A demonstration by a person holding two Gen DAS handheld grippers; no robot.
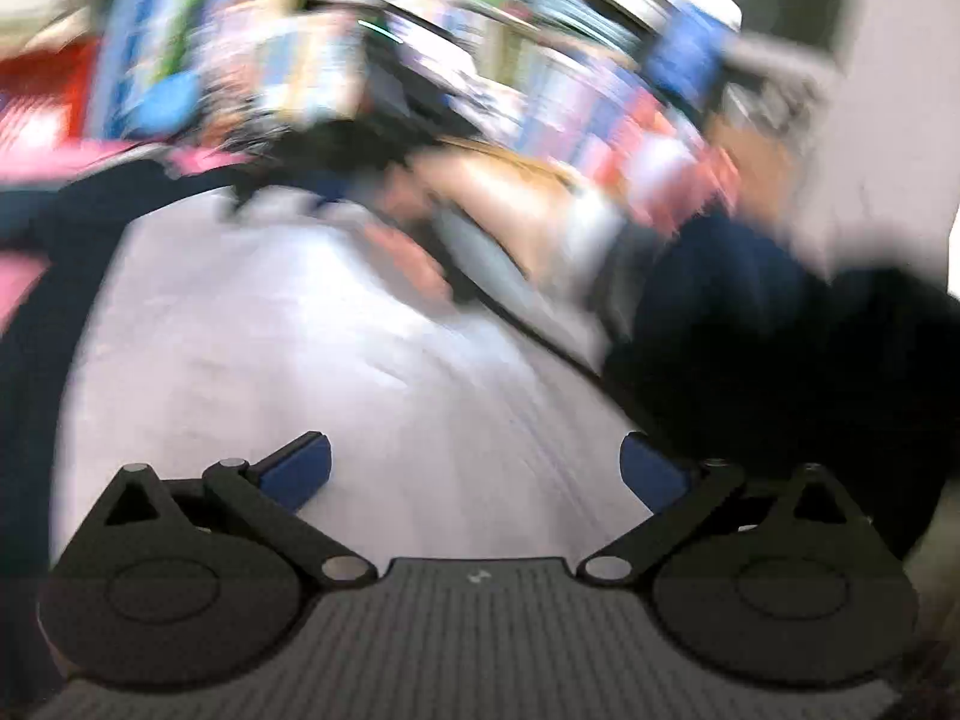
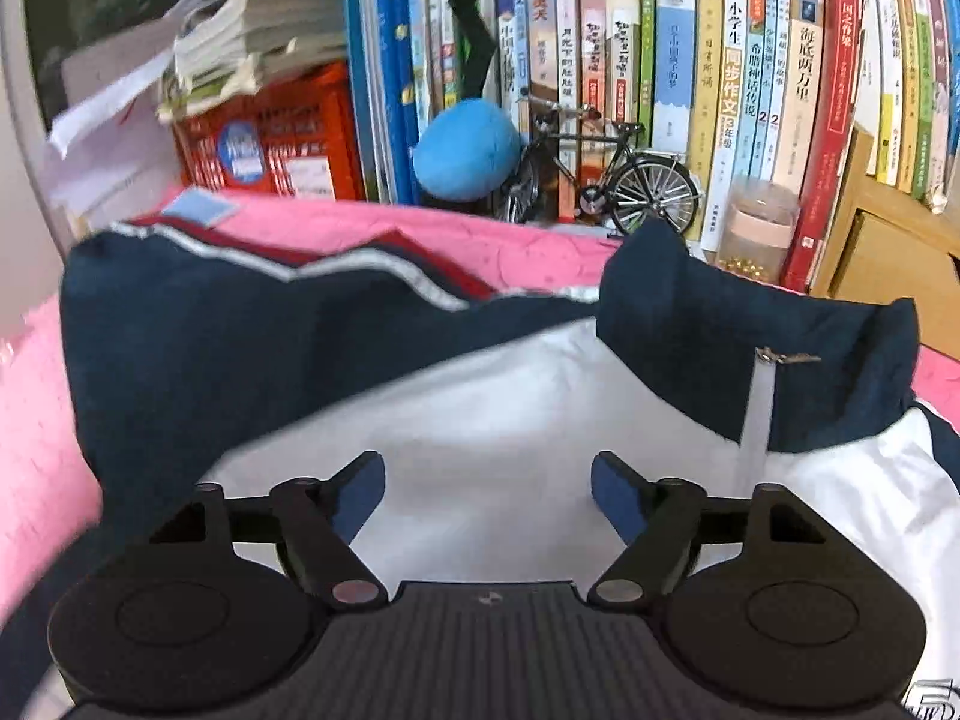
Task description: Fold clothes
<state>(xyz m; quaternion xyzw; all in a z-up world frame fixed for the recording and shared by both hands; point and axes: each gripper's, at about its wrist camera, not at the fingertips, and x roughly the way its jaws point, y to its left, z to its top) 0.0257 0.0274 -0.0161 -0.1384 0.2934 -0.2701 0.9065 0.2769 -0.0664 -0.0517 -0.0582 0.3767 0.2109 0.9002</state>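
Observation:
A navy and white zip jacket point(image 2: 480, 408) lies on a pink bedspread point(image 2: 42, 420). Its navy collar point(image 2: 750, 348) with a zip pull stands at the right, and a navy sleeve with a silver and red stripe point(image 2: 360, 270) is folded across the top. My right gripper point(image 2: 487, 489) hovers open over the white chest panel, nothing between its blue pads. The left wrist view is heavily blurred: my left gripper point(image 1: 477, 471) is open over the jacket's white cloth point(image 1: 300, 330), with navy cloth point(image 1: 750, 348) to its right. A hand point(image 1: 480, 198) shows beyond, blurred.
A bookshelf with upright books point(image 2: 720, 60) runs behind the bed. On it sit a blue plush ball point(image 2: 465, 150), a model bicycle point(image 2: 600, 174), a red crate point(image 2: 270, 138) under stacked papers, and a jar of beads point(image 2: 759, 228).

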